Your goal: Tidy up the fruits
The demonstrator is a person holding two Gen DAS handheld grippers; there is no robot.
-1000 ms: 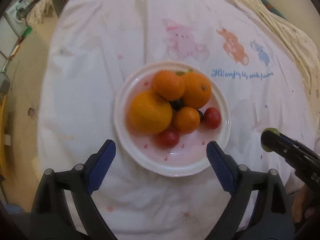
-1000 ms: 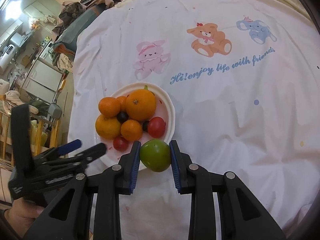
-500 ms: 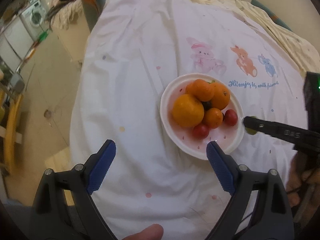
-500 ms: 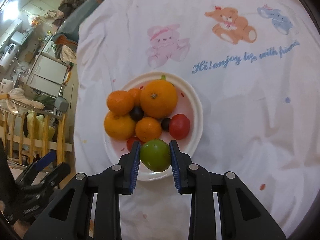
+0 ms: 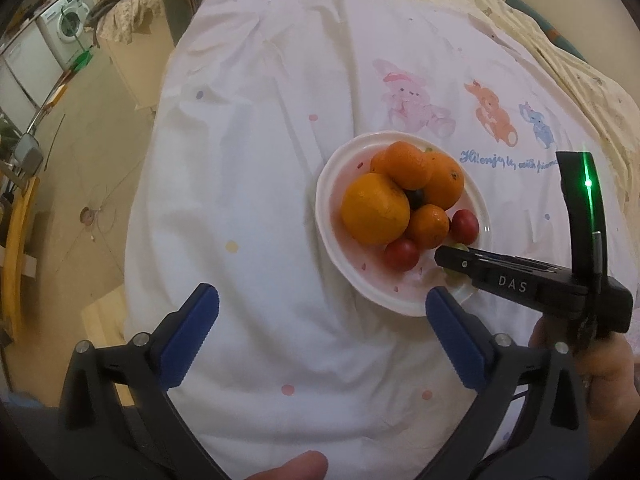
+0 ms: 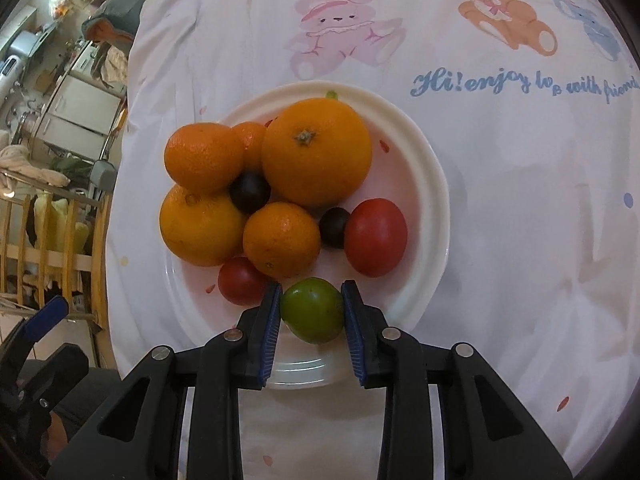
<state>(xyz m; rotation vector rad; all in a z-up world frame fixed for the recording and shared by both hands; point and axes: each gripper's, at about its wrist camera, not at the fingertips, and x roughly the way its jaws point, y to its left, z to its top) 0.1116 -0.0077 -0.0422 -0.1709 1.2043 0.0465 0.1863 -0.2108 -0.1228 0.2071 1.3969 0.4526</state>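
A white plate [image 6: 436,200] on the printed white cloth holds several oranges [image 6: 316,152], two red tomatoes [image 6: 376,236] and two dark grapes [image 6: 250,191]. My right gripper [image 6: 311,292] hangs low over the plate's near side with a green fruit [image 6: 312,312] between its blue pads. The pads still touch the fruit while the jaws are opening. In the left wrist view the right gripper [image 5: 444,258] reaches in from the right over the plate [image 5: 324,200]. My left gripper [image 5: 322,296] stands back from the plate, empty, its jaws opening wide.
The cloth with cartoon animals [image 6: 340,36] and blue lettering covers a rounded table. Its left edge drops to a floor with a washing machine [image 5: 66,28] and clutter. A hand [image 5: 612,380] holds the right gripper's handle; a fingertip [image 5: 292,468] shows at the bottom.
The right gripper came down with the green fruit from beside the plate to over its near side. The left gripper drew back from the plate, and its jaws stand wider.
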